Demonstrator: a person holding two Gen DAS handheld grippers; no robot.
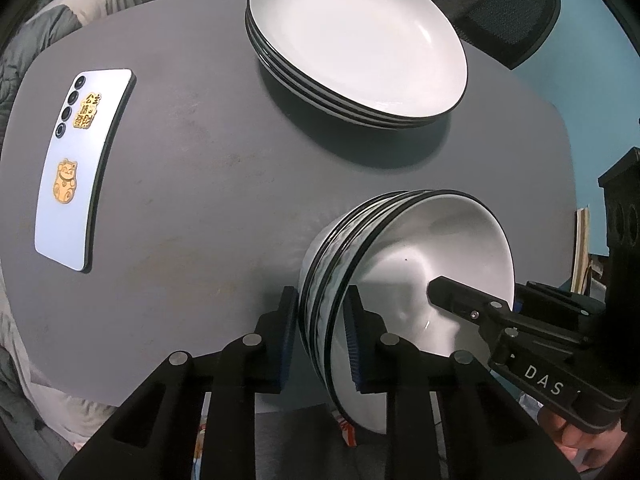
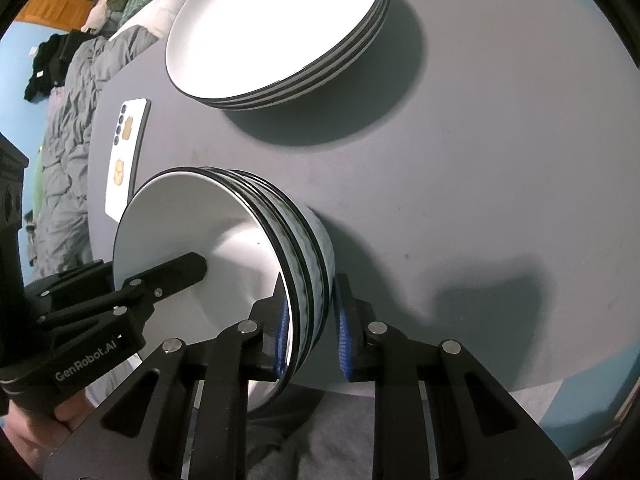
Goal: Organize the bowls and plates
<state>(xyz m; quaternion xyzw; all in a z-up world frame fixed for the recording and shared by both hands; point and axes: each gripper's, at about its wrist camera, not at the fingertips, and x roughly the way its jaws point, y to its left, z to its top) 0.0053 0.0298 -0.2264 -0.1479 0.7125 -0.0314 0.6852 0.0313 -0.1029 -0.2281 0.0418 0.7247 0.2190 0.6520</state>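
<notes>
A stack of several white bowls with black rims point(image 1: 404, 272) point(image 2: 224, 240) is held tilted over the near edge of the grey table. My left gripper point(image 1: 322, 336) is shut on the stack's rims on one side. My right gripper point(image 2: 310, 328) is shut on the rims on the opposite side; one of its fingers reaches inside the top bowl in the left wrist view point(image 1: 460, 296). A stack of several white plates with black rims point(image 1: 356, 40) point(image 2: 276, 28) rests on the far part of the table.
A light blue phone with gold stickers point(image 1: 78, 164) point(image 2: 126, 152) lies face down at the table's left. The round grey table point(image 1: 200, 200) point(image 2: 480, 160) has a black chair point(image 1: 504, 4) behind it. A grey blanket point(image 2: 68, 120) lies to the left.
</notes>
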